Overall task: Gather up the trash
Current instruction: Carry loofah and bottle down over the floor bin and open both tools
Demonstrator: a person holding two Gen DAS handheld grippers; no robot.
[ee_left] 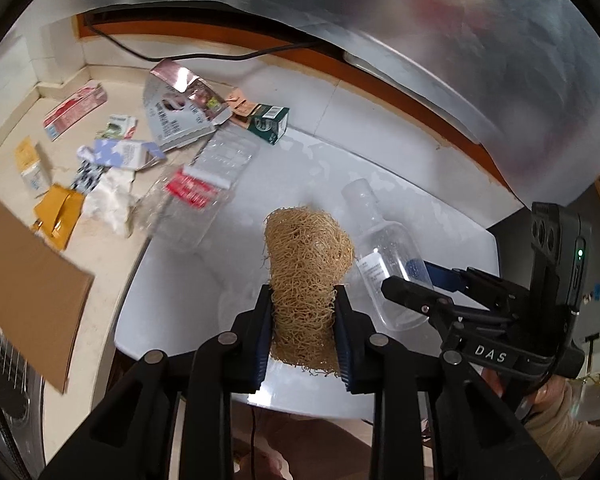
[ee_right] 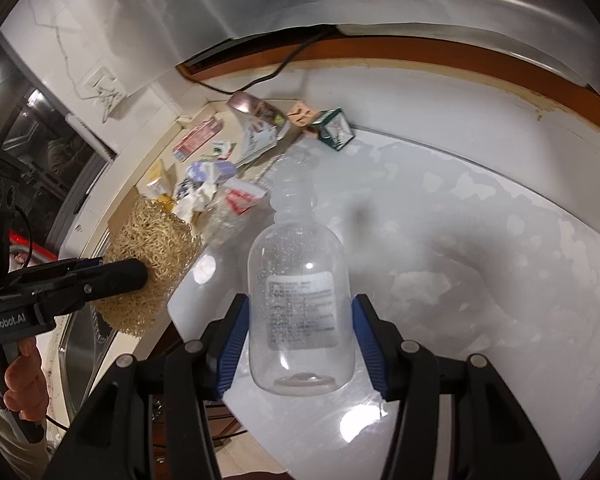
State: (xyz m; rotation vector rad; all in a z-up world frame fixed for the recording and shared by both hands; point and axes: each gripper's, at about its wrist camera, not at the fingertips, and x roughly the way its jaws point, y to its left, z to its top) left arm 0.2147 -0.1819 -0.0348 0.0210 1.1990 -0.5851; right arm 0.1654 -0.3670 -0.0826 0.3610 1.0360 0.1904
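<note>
A glossy white bench (ee_right: 480, 248) with a worn, blotchy surface curves beneath both tools, meeting a beige counter (ee_left: 100, 264) strewn with flattened cartons, crumpled tissue and clear plastic wrapping (ee_left: 188, 204). A flat brown cardboard sheet (ee_left: 24, 280) sits at the left edge. The right hand-held gripper (ee_right: 300, 344) clamps a clear, round-shouldered plastic bottle (ee_right: 300, 300) with a printed label, lifted above the bench. The left hand-held gripper (ee_left: 303, 332), set narrow, pinches a tan, fibrous, netlike loofah (ee_left: 306, 264) between its ribbed blue pads, off the surface too
</note>
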